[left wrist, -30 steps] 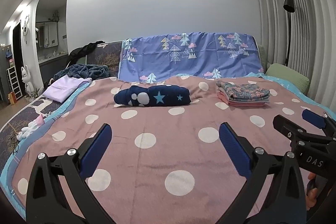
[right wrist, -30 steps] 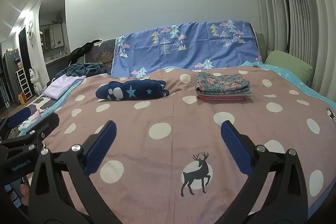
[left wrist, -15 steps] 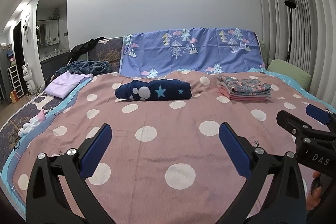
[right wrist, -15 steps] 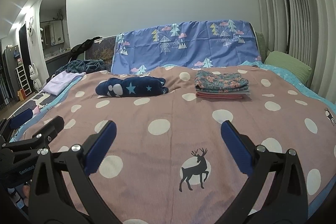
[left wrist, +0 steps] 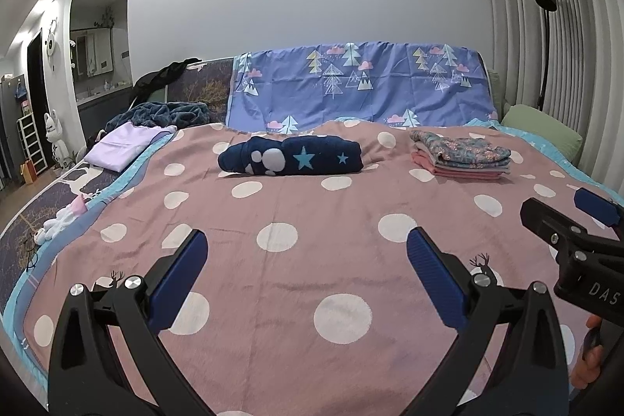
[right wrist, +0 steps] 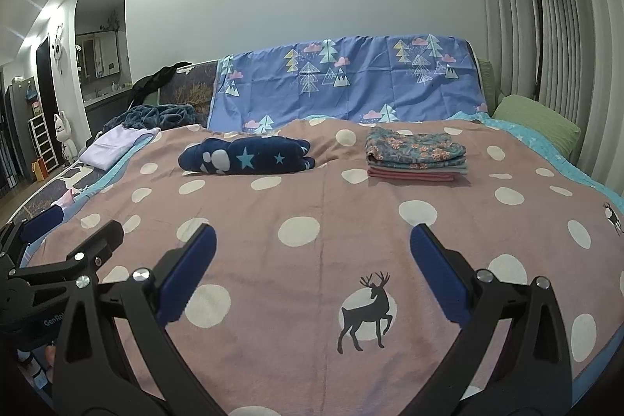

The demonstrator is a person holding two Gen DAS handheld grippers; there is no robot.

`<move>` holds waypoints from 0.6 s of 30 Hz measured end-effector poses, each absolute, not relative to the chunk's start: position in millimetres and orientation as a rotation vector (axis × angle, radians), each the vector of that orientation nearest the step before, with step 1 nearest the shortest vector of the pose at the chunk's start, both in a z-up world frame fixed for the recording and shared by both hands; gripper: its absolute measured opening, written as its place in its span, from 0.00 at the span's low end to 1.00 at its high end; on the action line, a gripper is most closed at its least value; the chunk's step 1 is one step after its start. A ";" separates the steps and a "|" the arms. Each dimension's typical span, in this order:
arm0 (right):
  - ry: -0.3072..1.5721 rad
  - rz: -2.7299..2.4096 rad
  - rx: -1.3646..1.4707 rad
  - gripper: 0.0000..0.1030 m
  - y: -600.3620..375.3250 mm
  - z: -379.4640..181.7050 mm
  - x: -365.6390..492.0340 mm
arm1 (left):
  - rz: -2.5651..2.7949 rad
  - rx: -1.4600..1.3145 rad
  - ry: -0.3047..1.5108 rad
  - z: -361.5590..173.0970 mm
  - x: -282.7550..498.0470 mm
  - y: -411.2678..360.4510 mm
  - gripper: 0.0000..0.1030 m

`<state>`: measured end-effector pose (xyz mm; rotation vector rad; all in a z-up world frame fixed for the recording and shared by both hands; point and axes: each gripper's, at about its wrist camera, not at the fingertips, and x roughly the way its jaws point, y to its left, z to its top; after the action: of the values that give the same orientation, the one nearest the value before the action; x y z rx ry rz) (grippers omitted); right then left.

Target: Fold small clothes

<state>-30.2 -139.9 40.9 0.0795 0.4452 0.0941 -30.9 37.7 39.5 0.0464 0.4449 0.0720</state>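
A rolled dark blue garment with stars [left wrist: 290,161] [right wrist: 245,156] lies at the far middle of the pink dotted bedspread [left wrist: 296,283] [right wrist: 323,213]. A folded stack of floral and pink clothes [left wrist: 462,158] [right wrist: 417,154] sits to its right. My left gripper [left wrist: 306,260] is open and empty, held above the near part of the bed. My right gripper [right wrist: 312,256] is open and empty beside it; it also shows at the right edge of the left wrist view [left wrist: 573,229].
A blue tree-print sheet [left wrist: 358,88] hangs over the headboard. A green pillow [left wrist: 542,133] lies at the far right. A lilac cloth [left wrist: 124,145] and a dark blanket [left wrist: 163,112] lie at the far left. A floor lamp [left wrist: 546,26] stands by the curtains.
Both grippers have drawn back and dropped slightly; the clothes appear a little farther off. Both stay open and empty. The clothes have not moved.
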 end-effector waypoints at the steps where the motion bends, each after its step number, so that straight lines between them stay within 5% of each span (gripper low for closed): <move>1: 0.446 0.094 0.078 0.98 -139.5 40.7 -28.7 | 0.072 0.045 0.447 39.6 -30.2 38.2 0.99; 18: 0.460 0.085 0.064 0.98 -138.9 34.7 -21.8 | 0.072 0.041 0.472 34.0 -24.7 38.2 0.99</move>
<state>-21.8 -138.9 34.7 0.0635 0.4601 0.0847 -24.7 38.2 34.0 0.0410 0.4718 0.0720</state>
